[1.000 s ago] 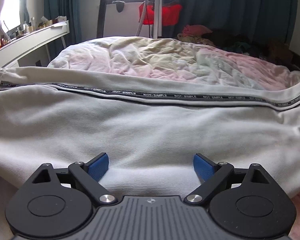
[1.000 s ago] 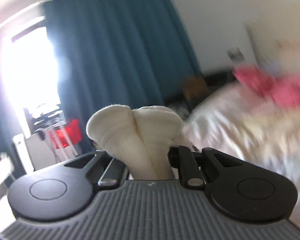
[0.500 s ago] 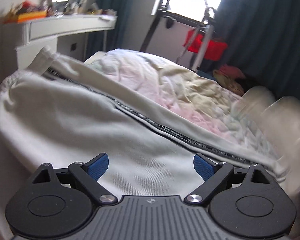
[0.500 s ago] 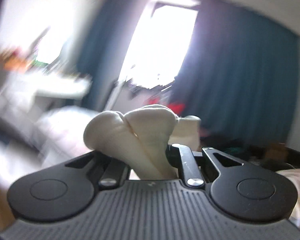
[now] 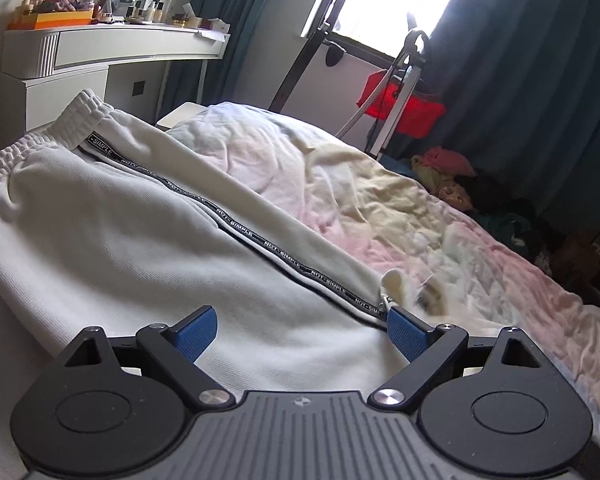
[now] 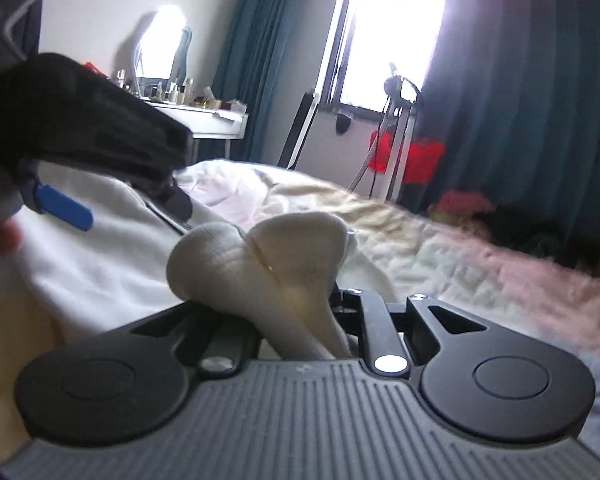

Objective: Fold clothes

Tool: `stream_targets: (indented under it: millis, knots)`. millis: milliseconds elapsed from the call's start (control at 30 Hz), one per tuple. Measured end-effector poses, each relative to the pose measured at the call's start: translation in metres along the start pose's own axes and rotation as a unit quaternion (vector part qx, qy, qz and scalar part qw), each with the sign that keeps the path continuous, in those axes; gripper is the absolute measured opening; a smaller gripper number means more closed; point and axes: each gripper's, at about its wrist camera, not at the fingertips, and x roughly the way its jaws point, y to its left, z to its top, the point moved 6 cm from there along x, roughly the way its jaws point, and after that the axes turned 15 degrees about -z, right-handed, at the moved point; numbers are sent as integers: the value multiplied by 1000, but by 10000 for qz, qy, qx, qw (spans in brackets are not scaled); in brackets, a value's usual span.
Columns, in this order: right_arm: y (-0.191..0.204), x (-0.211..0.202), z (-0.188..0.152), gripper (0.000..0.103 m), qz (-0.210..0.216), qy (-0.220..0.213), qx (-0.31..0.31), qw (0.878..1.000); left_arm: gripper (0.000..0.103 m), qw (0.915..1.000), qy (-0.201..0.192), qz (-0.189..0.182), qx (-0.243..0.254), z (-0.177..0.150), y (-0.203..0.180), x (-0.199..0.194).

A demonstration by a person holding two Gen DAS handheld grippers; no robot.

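Observation:
Cream sweatpants (image 5: 112, 240) with a black lettered side stripe (image 5: 284, 258) lie across the bed, elastic waistband (image 5: 80, 114) at the far left. My left gripper (image 5: 300, 334) is open and empty, its blue pads (image 5: 196, 330) low over the cloth. My right gripper (image 6: 296, 320) is shut on the cuffed leg ends of the pants (image 6: 260, 256), which bulge up out of it. The leg end and the blurred right gripper show in the left wrist view (image 5: 396, 282). The left gripper (image 6: 64, 208) shows in the right wrist view at upper left.
The bed (image 5: 380, 184) has a rumpled pastel quilt. A white dressing table (image 5: 100, 52) with bottles stands at the left. A stand with a red bag (image 5: 404, 108) is by the window. A pile of clothes (image 5: 460, 176) lies beyond the bed, before dark curtains.
My right gripper has swung down and left with the leg ends, arriving close to the left gripper over the pants. My left gripper has turned left, toward the waistband, and stays open.

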Motion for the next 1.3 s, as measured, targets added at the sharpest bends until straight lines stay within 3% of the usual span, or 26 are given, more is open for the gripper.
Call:
stream_targets:
  millis: [100, 133, 200, 267, 400, 500, 600, 767, 867, 967, 1133, 1200, 1267, 1300]
  knots:
    - [22, 5, -20, 26, 278, 334, -329, 9985, 93, 10000, -4, -1, -1, -1, 0, 0]
    - [26, 3, -21, 33, 351, 357, -380, 9980, 93, 10000, 3, -15, 14, -1, 0, -1]
    - [28, 1, -13, 52, 574, 366, -265, 9973, 92, 9999, 30, -94, 91, -1, -3, -2]
    - [25, 0, -3, 79, 989, 515, 67, 9937, 91, 9996, 49, -189, 180, 1, -7, -5]
    - [16, -22, 2, 80, 1711, 882, 681, 9789, 91, 9991, 18, -390, 180, 3, -13, -13]
    - [-9, -36, 7, 80, 1922, 1062, 1245, 9676, 91, 9959, -13, -903, -6, 5, -21, -21]
    - [-43, -35, 17, 80, 1804, 1163, 1787, 9602, 91, 9917, -125, -1272, 150, 4, -32, -24]
    - [-88, 17, 45, 82, 1241, 1490, 2266, 9545, 90, 9776, 82, -2099, 158, -11, -47, -3]
    - [-87, 66, 58, 78, 1248, 1996, 2178, 9472, 86, 9720, 397, -2311, 166, -24, -51, 13]
    - [-70, 116, 67, 60, 1140, 2551, 1940, 9404, 86, 9659, 620, -2512, 62, -36, -47, 24]
    - [-34, 167, 67, 57, 994, 2835, 1532, 9414, 86, 9620, 721, -2634, -43, -42, -41, 38]
    - [-18, 179, 60, 42, 976, 3005, 1250, 9405, 86, 9608, 766, -2664, -27, -44, -40, 44]
    - [-8, 181, 52, 18, 860, 3128, 907, 9416, 85, 9596, 794, -2701, -13, -45, -40, 50]
    - [-7, 178, 52, 15, 819, 3049, 805, 9454, 85, 9590, 784, -2723, -22, -44, -40, 52]
